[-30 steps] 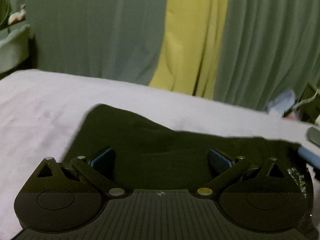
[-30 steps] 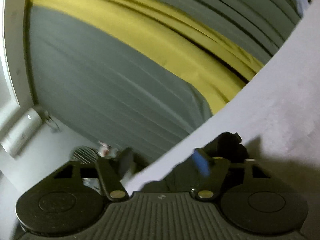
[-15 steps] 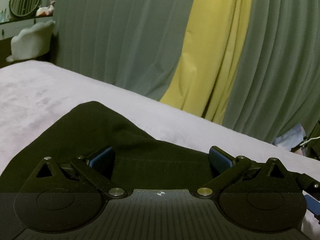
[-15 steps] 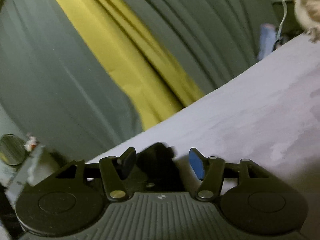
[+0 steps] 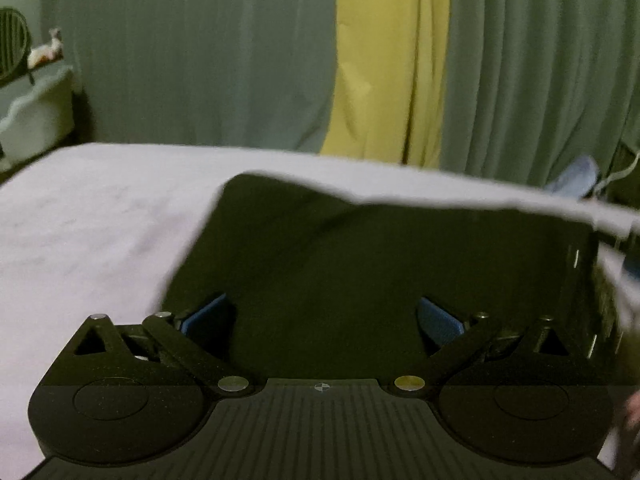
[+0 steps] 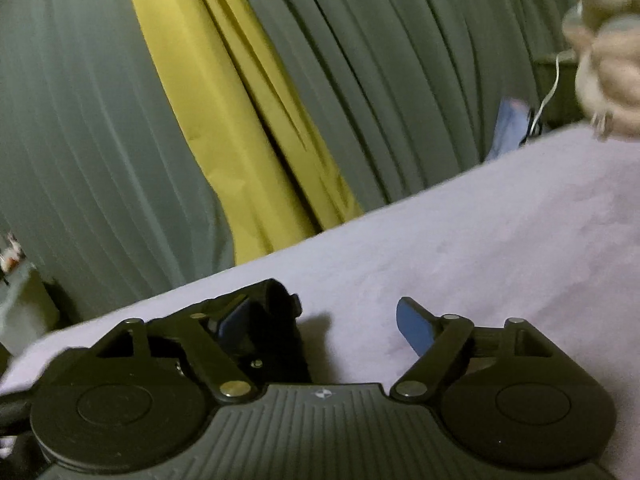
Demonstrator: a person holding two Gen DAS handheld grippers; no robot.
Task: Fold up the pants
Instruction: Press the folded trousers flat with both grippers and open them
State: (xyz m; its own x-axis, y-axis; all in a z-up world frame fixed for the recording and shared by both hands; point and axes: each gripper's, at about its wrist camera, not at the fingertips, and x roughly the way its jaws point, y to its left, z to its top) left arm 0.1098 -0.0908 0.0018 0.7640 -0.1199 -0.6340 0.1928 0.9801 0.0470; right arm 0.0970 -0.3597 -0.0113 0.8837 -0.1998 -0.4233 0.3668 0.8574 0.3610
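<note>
Pants [image 5: 360, 264]: dark cloth spread flat on the pale bedspread [image 5: 100, 216], right in front of my left gripper [image 5: 322, 316].
Left gripper: jaws wide apart — nothing pinched, cloth beneath.
Right gripper [image 6: 320, 322]: my jaws are opening over bare bedspread, nothing between them; a black object sits at the left finger.
Around: grey-green curtains [image 6: 400, 60], yellow panel [image 5: 390, 60], plush toy [image 6: 604, 48] at the bed's far corner.

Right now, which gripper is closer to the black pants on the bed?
Left. The left gripper hangs open right over the black pants, with dark cloth between its fingers. The right gripper, jaws opening, faces bare bedsheet; no pants show between its fingers.
</note>
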